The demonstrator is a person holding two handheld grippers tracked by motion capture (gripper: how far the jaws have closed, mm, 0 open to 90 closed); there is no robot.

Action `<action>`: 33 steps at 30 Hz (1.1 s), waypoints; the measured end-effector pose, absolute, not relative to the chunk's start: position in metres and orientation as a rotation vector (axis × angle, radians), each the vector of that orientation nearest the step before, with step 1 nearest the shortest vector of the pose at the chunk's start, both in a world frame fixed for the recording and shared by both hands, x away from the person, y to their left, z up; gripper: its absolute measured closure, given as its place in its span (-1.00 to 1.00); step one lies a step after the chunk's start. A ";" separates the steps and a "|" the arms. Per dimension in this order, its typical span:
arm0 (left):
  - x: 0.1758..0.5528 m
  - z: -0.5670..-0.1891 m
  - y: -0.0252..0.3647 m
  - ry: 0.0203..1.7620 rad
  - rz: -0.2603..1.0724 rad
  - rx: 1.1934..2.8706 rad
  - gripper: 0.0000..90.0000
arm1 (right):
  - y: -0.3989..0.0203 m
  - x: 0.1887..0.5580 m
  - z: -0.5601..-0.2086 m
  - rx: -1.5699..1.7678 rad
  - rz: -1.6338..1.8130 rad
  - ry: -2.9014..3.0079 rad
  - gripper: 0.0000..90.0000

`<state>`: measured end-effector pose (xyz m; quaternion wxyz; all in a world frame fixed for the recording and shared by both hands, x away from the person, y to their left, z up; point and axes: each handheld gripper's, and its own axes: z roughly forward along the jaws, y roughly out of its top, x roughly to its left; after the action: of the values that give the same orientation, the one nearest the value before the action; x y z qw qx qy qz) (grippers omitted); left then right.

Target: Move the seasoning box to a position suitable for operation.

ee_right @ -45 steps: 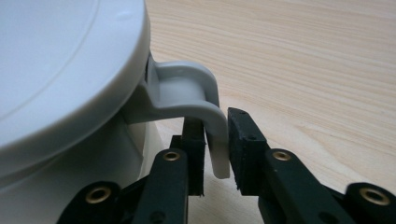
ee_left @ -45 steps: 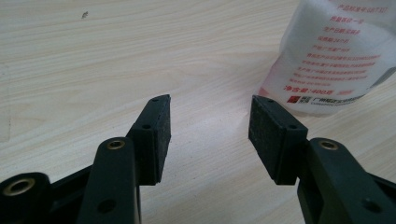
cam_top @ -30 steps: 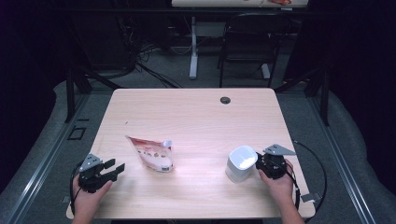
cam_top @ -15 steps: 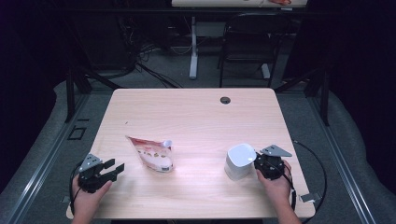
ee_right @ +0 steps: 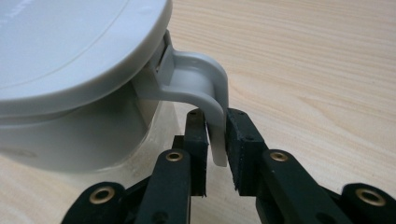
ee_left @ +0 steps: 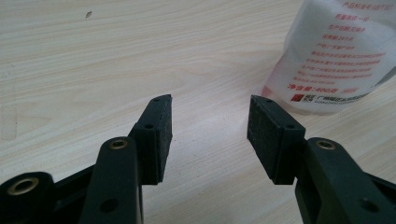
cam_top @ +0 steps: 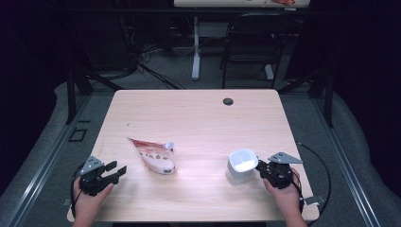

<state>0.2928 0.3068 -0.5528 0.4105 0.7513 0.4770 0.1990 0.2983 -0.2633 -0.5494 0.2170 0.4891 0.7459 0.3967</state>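
**A:** Starting at the left, why is the left claw [cam_top: 118, 168] just sitting at the surface's [cam_top: 198, 118] near-left corner?

**B:** I'd say it is waiting. Its jaws stand moderately wide with only bare wood between them. In the left gripper view the left claw [ee_left: 210, 116] aims towards the printed refill pouch [ee_left: 336, 56], which sits off at about one o'clock, near but apart.

**A:** And the pouch itself?

**B:** In the high view the refill pouch [cam_top: 153, 156] lies flat, at roughly two o'clock from that claw, with what looks like its spout end towards the person. Lying that way, it probably has to be lifted by its edge.

**A:** And further right?

**B:** The white lidded container [cam_top: 241, 168] stands upright, lid on, at about nine o'clock from the right claw [cam_top: 260, 166]. Up close, the right claw [ee_right: 217, 126] is narrow, with the container's [ee_right: 70, 70] curved handle [ee_right: 205, 79] between its pads, both touching it. The jaws have just been opening a little.

**A:** Why grip the handle?

**B:** Likely because the body is too broad for the jaws, and the thin handle gives a firm hold for steadying or turning it.
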 end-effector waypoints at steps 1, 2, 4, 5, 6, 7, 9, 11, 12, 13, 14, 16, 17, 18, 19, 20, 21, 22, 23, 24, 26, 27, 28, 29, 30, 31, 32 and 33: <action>0.293 -0.553 0.307 1.200 0.501 1.891 0.12 | -0.264 0.297 -0.549 1.348 1.086 2.080 0.77; 0.293 -0.553 0.307 1.199 0.501 1.891 0.12 | -0.263 0.295 -0.548 1.347 1.087 2.086 0.78; 0.293 -0.553 0.306 1.199 0.501 1.892 0.12 | -0.262 0.293 -0.547 1.338 1.078 2.097 0.78; 0.293 -0.553 0.306 1.199 0.501 1.892 0.12 | -0.262 0.293 -0.547 1.338 1.078 2.097 0.78; 0.293 -0.553 0.306 1.194 0.502 1.891 0.12 | -0.260 0.290 -0.547 1.335 1.074 2.108 0.79; 0.293 -0.553 0.306 1.193 0.502 1.892 0.12 | -0.259 0.288 -0.546 1.333 1.065 2.117 0.79; 0.293 -0.553 0.307 1.193 0.500 1.894 0.12 | -0.258 0.284 -0.546 1.336 1.068 2.129 0.79; 0.292 -0.553 0.307 1.195 0.499 1.889 0.11 | -0.256 0.281 -0.546 1.335 1.083 2.132 0.79; 0.292 -0.553 0.307 1.193 0.497 1.886 0.11 | -0.255 0.279 -0.546 1.339 1.087 2.133 0.78; 0.292 -0.553 0.307 1.193 0.497 1.886 0.11 | -0.255 0.279 -0.546 1.339 1.087 2.133 0.78; 0.292 -0.553 0.307 1.192 0.496 1.884 0.11 | -0.255 0.278 -0.545 1.336 1.095 2.139 0.78; 0.291 -0.552 0.307 1.191 0.500 1.884 0.11 | -0.256 0.274 -0.545 1.347 1.108 2.139 0.78; 0.291 -0.552 0.307 1.192 0.500 1.885 0.11 | -0.256 0.273 -0.545 1.348 1.110 2.141 0.78; 0.291 -0.552 0.306 1.189 0.501 1.886 0.11 | -0.257 0.272 -0.545 1.352 1.112 2.143 0.78; 0.291 -0.552 0.306 1.190 0.500 1.886 0.11 | -0.257 0.272 -0.545 1.357 1.121 2.146 0.77; 0.291 -0.552 0.307 1.190 0.497 1.886 0.11 | -0.257 0.271 -0.545 1.361 1.126 2.145 0.77; 0.291 -0.552 0.307 1.190 0.497 1.885 0.11 | -0.257 0.270 -0.545 1.363 1.130 2.143 0.75; 0.291 -0.552 0.307 1.190 0.497 1.883 0.11 | -0.257 0.270 -0.545 1.364 1.136 2.145 0.72; 0.291 -0.552 0.307 1.190 0.496 1.881 0.11 | -0.258 0.269 -0.545 1.365 1.142 2.148 0.69; 0.291 -0.552 0.307 1.190 0.496 1.881 0.10 | -0.258 0.269 -0.545 1.365 1.142 2.148 0.69; 0.291 -0.552 0.308 1.190 0.490 1.876 0.10 | -0.257 0.266 -0.543 1.359 1.141 2.136 0.66; 0.291 -0.552 0.308 1.193 0.490 1.875 0.10 | -0.258 0.265 -0.542 1.355 1.155 2.129 0.63; 0.291 -0.552 0.308 1.195 0.491 1.869 0.10 | -0.258 0.263 -0.540 1.360 1.172 2.113 0.61; 0.291 -0.552 0.309 1.197 0.490 1.863 0.10 | -0.259 0.261 -0.540 1.358 1.176 2.104 0.61; 0.291 -0.552 0.309 1.198 0.490 1.862 0.09 | -0.260 0.260 -0.539 1.357 1.184 2.098 0.59; 0.291 -0.552 0.309 1.202 0.492 1.859 0.09 | -0.260 0.260 -0.539 1.357 1.184 2.098 0.59; 0.291 -0.552 0.310 1.206 0.495 1.857 0.09 | -0.260 0.260 -0.539 1.361 1.194 2.090 0.59; 0.291 -0.551 0.310 1.209 0.500 1.859 0.08 | -0.261 0.259 -0.538 1.359 1.191 2.089 0.59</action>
<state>0.2912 0.3095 -0.5514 0.4205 0.7420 0.4825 0.1996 0.2587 -0.2614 -0.5377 0.1885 0.4833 0.7428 0.4233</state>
